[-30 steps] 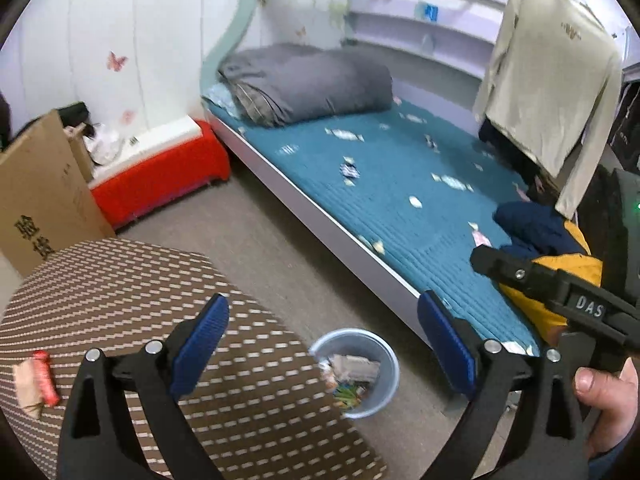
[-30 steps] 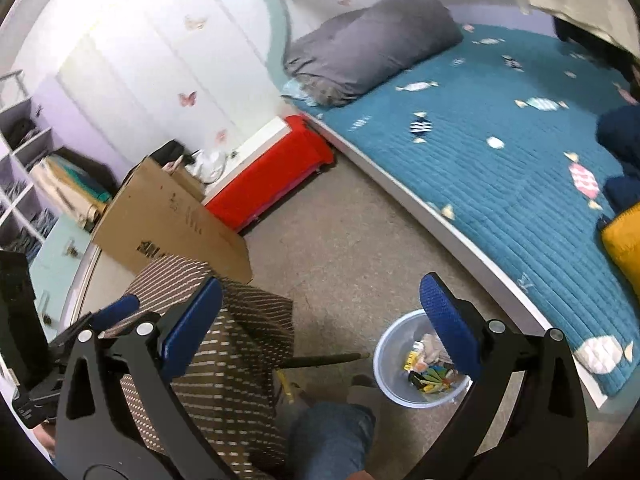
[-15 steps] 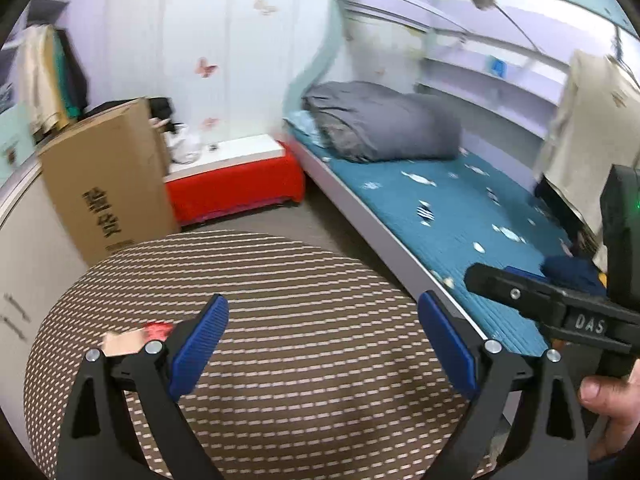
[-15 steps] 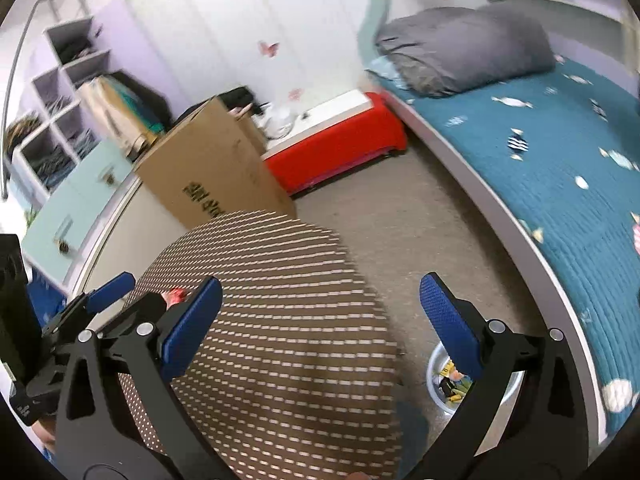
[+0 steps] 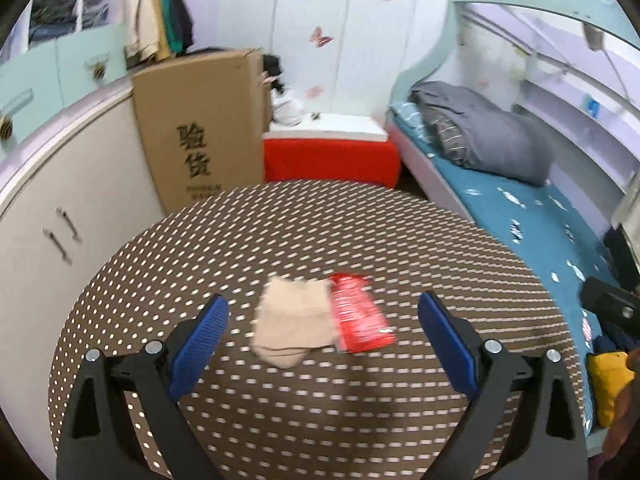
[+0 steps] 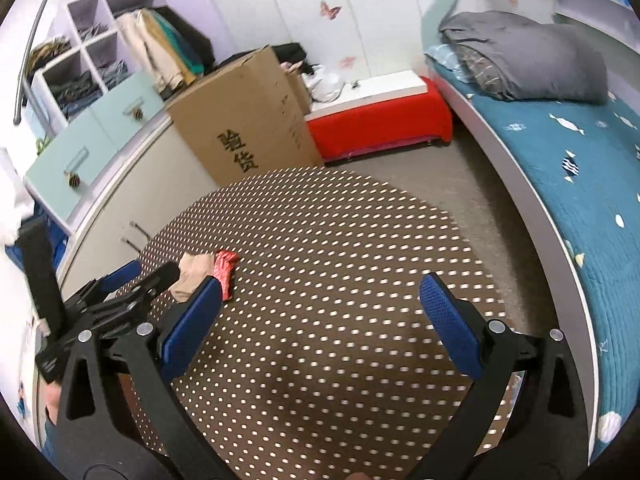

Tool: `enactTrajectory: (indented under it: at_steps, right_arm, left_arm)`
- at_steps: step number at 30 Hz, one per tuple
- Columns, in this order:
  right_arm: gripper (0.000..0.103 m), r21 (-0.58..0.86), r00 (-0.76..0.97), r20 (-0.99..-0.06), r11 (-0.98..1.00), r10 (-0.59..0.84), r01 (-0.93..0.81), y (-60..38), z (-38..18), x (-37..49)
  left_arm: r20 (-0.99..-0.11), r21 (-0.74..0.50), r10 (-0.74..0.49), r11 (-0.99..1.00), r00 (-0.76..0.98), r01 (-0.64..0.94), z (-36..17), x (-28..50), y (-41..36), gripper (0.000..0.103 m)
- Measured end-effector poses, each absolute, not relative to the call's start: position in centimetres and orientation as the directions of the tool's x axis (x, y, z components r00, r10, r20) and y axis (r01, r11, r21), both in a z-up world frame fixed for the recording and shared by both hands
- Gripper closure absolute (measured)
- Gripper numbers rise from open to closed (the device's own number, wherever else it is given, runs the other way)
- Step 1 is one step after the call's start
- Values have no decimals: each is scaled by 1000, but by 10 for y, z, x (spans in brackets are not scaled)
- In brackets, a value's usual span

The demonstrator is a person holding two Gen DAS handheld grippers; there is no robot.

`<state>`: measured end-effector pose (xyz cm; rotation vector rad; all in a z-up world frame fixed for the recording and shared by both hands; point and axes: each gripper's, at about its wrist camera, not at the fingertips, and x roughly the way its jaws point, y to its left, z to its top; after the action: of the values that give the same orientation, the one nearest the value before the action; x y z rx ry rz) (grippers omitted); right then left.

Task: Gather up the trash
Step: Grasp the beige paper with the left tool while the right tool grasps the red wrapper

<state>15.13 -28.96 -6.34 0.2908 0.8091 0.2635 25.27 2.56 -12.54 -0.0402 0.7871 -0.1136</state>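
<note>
Left gripper (image 5: 323, 328) spread wide, empty, hovering over table (image 5: 360, 240); right gripper (image 6: 320, 320) likewise gaping. Just ahead: beige scrap (image 5: 294, 326) touching red wrapper (image 5: 358, 322). Beyond: box (image 5: 200, 128), bed (image 5: 520, 208).

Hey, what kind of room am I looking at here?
Most likely a bedroom: a bed with a folded grey duvet, shelves of clothes, and a small round table.

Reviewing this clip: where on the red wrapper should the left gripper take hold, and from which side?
Probably the red wrapper's free right long edge, coming from above: it lies flat on the table, and the beige paper touches its left side. The left gripper is open, straddling both.
</note>
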Motion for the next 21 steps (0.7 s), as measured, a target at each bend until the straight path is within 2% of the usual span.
enactTrajectory:
  at_steps: [10,11,12,13,14,15,17,19,21]
  right_arm:
    - [6,307,625,-708,940,329,-147,-265,-77,160]
    - [6,302,623,-712,942,325,-146,-263,-79,162]
    - [6,299,619,-716,943,323,-146,-260,-80,164]
    - [6,297,616,-719,943,322,-147,-258,-82,165]
    - [6,295,613,-721,944,323,-151,-255,-83,167]
    - [6,290,610,-724,944,322,-155,-251,-85,170]
    - [6,281,600,-732,945,322,-165,-242,-89,175]
    - [6,273,594,-736,945,326,-181,-232,-93,181]
    - [6,263,579,-744,943,334,-206,-217,-99,190]
  left_arm:
    - [-769,-72,-105,994,630,79,-169,283,41,10]
    - [-773,-80,-115,993,623,84,-172,286,42,22]
    - [-778,-81,-119,993,617,89,-173,287,43,24]
    - [-771,-95,-139,990,622,103,-171,288,44,39]
    - [-767,-99,-142,990,625,103,-170,287,44,48]
    - [-766,-102,-144,989,626,103,-170,287,45,51]
    - [-764,-131,-170,985,622,108,-170,285,51,70]
    - [-764,-148,-182,983,619,106,-170,282,58,75]
    - [-763,-151,-175,984,622,92,-171,276,68,76]
